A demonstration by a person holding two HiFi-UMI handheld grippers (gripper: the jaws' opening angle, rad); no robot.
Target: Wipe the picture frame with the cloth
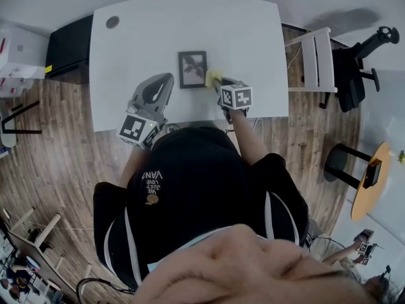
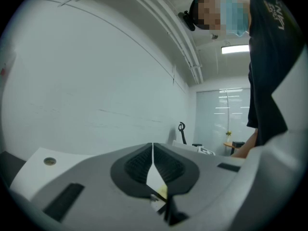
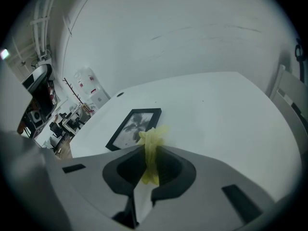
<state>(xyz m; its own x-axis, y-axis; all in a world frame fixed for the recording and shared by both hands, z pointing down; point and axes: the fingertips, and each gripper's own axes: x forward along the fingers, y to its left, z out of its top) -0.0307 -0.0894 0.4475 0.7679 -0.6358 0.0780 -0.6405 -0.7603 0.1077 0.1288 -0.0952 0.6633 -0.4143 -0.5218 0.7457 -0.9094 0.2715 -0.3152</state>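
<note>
Fingers of right gripper [image 3: 150, 153] clamped on cloth [image 3: 153, 137], beside picture frame [image 3: 131, 129]; left gripper [image 2: 153, 150] fingers closed.

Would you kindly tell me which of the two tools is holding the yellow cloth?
The right tool, its jaws clamped on the yellow cloth near the picture frame; the left tool is shut and empty.

Your cloth [image 3: 153, 136] is soft yellow fabric, crumpled and matt, pinched between the ribbed black rubbery pads [image 3: 129, 170] of your right gripper [image 3: 151, 147]. Its shell looks like smooth matt grey plastic, as does your left gripper [image 2: 152, 145]. The picture frame [image 3: 134, 127] has a plain black matt border. The table [image 3: 216, 105] is smooth, matt white, and the floor [image 1: 57, 163] shows wood-grain planks.
</note>
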